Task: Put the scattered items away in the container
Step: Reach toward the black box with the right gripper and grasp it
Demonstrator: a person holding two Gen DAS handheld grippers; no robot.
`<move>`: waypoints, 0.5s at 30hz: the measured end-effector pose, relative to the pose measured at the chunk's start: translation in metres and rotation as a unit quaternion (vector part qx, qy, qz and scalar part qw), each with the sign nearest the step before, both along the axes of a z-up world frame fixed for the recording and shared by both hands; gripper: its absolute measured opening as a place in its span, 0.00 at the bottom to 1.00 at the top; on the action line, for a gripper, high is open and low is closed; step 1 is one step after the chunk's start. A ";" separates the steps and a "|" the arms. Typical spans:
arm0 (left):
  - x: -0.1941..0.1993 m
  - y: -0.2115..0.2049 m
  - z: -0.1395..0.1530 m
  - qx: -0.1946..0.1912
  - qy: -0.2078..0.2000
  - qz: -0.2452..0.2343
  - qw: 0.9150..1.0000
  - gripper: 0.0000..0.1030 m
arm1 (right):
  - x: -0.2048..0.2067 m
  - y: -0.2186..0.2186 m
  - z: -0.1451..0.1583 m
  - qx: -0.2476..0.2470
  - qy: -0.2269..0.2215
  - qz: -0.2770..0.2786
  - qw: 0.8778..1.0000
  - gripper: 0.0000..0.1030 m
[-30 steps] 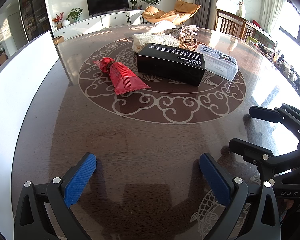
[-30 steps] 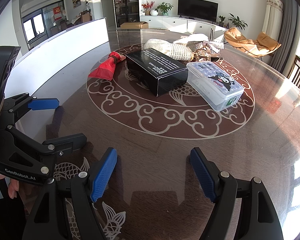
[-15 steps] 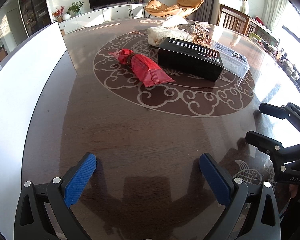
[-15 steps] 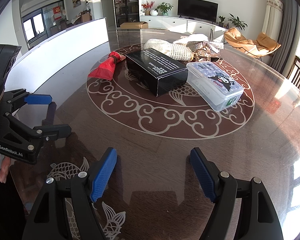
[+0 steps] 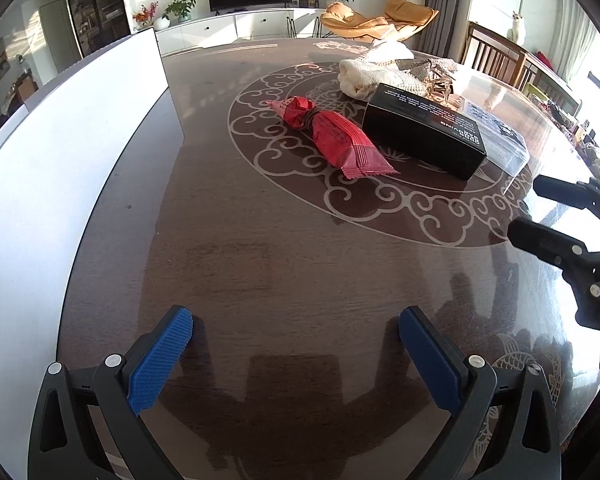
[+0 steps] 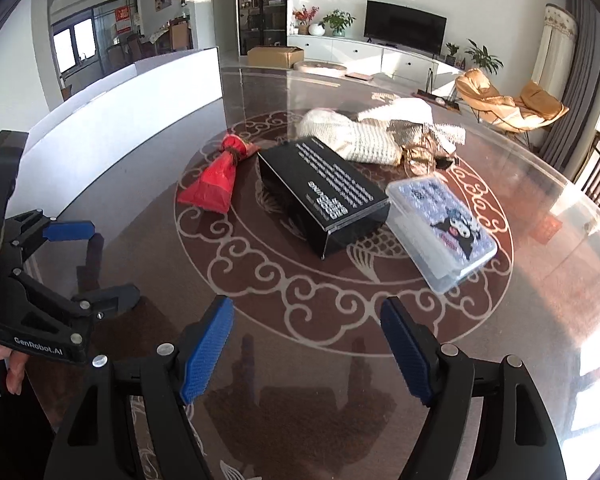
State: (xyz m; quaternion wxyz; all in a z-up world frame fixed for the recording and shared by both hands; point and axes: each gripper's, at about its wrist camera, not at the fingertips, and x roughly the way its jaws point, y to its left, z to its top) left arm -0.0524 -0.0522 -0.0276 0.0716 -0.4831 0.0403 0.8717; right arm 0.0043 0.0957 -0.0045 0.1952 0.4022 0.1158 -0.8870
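Note:
A red snack packet [image 5: 332,136] [image 6: 216,178] lies on the round dark table, left of a black box [image 5: 424,136] [image 6: 324,194]. A clear plastic container with a cartoon lid [image 6: 440,228] [image 5: 500,142] lies right of the box. A white knit cloth [image 6: 352,136] [image 5: 372,78] and a silvery item [image 6: 424,138] lie behind. My left gripper [image 5: 296,344] is open and empty, well short of the packet. My right gripper [image 6: 306,340] is open and empty, short of the box.
A tall white board [image 5: 60,152] [image 6: 120,120] stands along the table's left edge. The other gripper shows at the side of each view, the right one [image 5: 572,232] and the left one [image 6: 40,280]. Wooden chairs [image 5: 496,56] stand beyond the far right rim.
My left gripper has swung left and moved forward, so the red packet now sits closer to centre. My right gripper has not moved. Both stay open.

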 end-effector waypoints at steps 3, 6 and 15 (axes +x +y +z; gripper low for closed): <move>-0.002 0.000 0.000 0.000 0.003 0.003 1.000 1.00 | -0.025 -0.025 0.008 0.066 0.028 0.075 0.995 0.75; -0.003 0.000 0.000 0.001 0.007 0.004 1.000 1.00 | -0.058 -0.039 -0.002 0.125 0.026 0.130 0.983 0.75; -0.004 0.000 0.000 0.002 0.013 0.007 1.000 1.00 | -0.144 -0.032 -0.035 0.066 -0.103 0.143 0.982 0.73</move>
